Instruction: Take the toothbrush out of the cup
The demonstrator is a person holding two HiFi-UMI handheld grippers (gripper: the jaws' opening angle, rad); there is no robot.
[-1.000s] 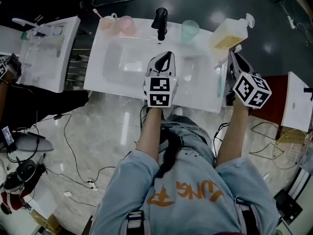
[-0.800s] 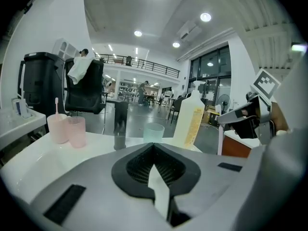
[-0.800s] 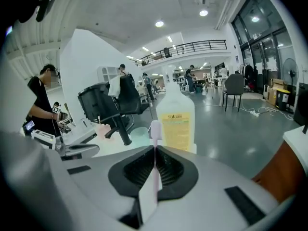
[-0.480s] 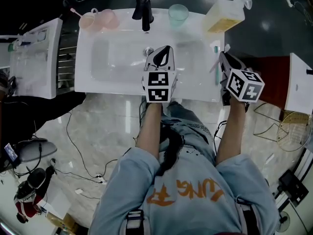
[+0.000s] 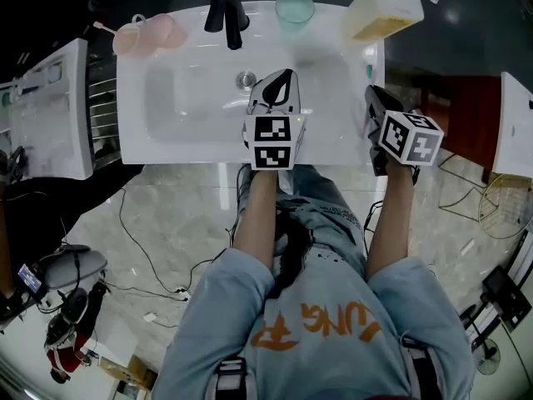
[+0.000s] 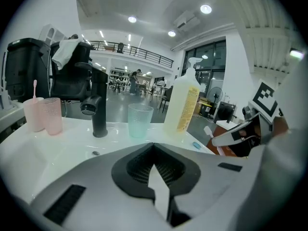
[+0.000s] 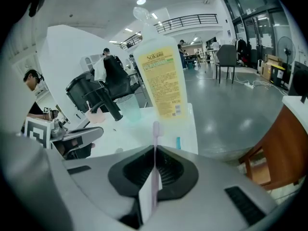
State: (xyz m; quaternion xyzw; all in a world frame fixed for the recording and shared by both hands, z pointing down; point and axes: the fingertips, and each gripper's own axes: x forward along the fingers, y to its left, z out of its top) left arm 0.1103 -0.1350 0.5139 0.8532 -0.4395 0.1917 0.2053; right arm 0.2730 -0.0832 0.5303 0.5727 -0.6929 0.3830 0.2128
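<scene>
Jaws of your right gripper [image 7: 154,153] pinch the toothbrush [image 7: 155,133], seemingly near its end; a jolt could pivot it out. Your left gripper's [image 6: 154,148] meet empty.

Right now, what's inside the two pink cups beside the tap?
A toothbrush stands in the outer pink cup, with its head above the rim. The cup wall hides its lower handle. The inner pink cup looks empty, but its bottom isn't clear.

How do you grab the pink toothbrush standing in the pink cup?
Pinch the pink toothbrush on its thin stem just above the rim of the pink cup, coming straight down from above. It stands upright, and only its top part is clear of the cup.
</scene>
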